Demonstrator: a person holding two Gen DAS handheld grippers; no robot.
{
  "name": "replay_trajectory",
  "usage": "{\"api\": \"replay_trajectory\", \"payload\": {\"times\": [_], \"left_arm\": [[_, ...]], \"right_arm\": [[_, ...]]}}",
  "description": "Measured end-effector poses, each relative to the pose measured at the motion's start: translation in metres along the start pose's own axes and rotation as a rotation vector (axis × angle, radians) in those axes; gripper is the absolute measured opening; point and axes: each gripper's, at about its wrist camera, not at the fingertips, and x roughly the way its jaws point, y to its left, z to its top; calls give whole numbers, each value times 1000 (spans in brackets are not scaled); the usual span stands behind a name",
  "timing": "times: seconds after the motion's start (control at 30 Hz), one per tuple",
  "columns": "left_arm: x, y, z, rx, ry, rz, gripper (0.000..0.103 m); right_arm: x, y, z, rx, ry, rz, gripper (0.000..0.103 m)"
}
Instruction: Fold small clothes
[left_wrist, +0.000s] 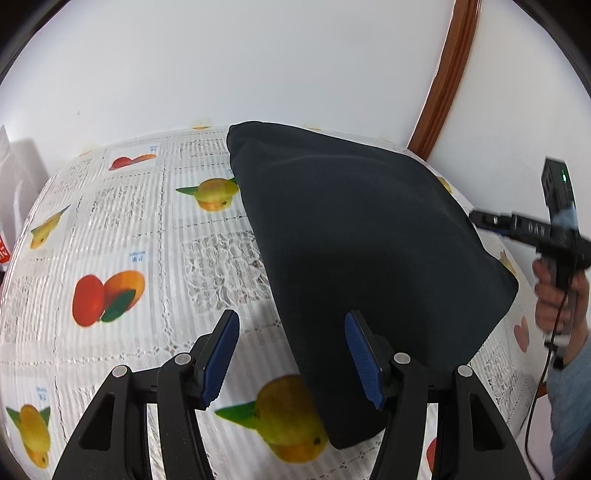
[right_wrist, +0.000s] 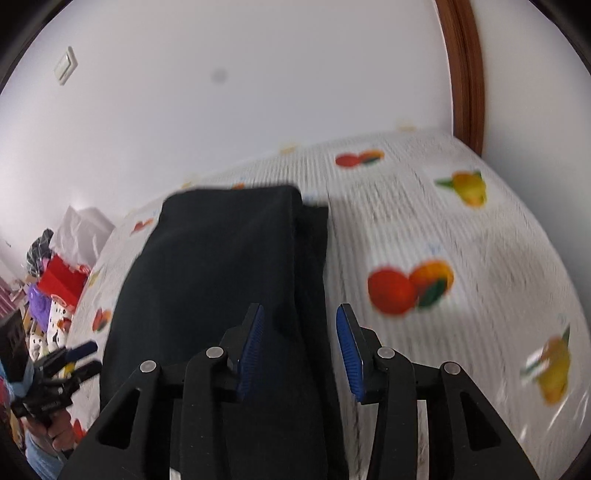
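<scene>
- Fruit-print cloth covered the table (left_wrist: 110, 229), white wall behind.
- Dark garment (left_wrist: 362, 236) lay on it, already folded into a narrow stack.
- Left gripper (left_wrist: 291, 358) was open, empty, over the garment's near edge.
- Right gripper (right_wrist: 300, 349) was open, empty, above the garment's right side.
- Likely step: between folds; next needs an end pinched and folded over.

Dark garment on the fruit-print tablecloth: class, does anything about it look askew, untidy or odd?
Slightly. In the right wrist view the dark garment is folded, but the top layer sits offset, leaving a strip of the lower layer exposed along its right edge. It lies flat on the tablecloth; nothing looks spilled or damaged.
</scene>
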Motion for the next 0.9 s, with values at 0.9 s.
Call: {"api": "replay_trajectory", "payload": {"times": [0.9], "left_arm": [[-14, -13, -22, -4, 19, 21, 57]], "right_arm": [[-23, -5, -40, 41, -77, 33, 29]]}}
